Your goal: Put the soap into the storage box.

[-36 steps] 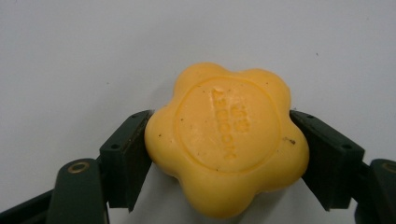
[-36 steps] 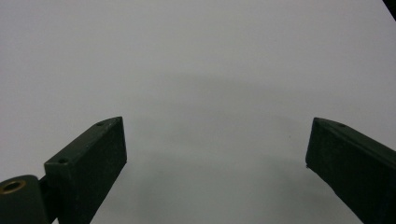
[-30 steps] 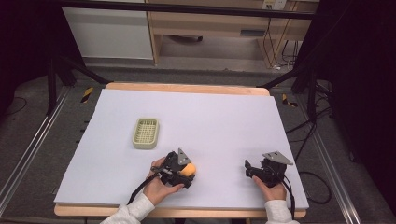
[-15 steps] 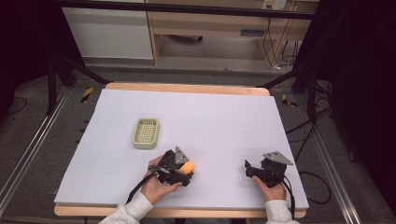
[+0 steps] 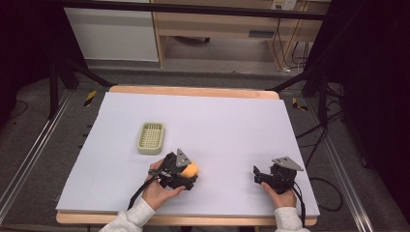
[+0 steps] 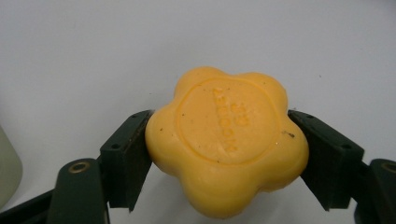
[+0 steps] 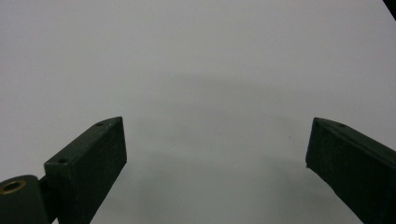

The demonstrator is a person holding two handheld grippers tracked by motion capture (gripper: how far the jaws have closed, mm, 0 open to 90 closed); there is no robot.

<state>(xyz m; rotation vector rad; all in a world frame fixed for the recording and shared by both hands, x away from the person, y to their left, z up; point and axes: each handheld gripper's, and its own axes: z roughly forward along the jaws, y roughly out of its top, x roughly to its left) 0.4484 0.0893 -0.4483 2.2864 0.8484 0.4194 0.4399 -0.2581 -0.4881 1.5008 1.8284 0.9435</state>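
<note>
This looks like a lab for recording. A wooden bench (image 5: 193,91) with a plain white sheet (image 5: 217,125) stands inside a black metal frame (image 5: 63,72), with black cables (image 5: 309,140) on the grey floor (image 5: 29,125) and dark curtains (image 5: 377,72) around.

The high view looks forward and down over the whole white table (image 5: 217,125), while both gripper views skim that same surface close-up.

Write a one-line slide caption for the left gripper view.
Left tool clamps an orange, flower-shaped soap bar between its black jaws above the white table surface.
</note>
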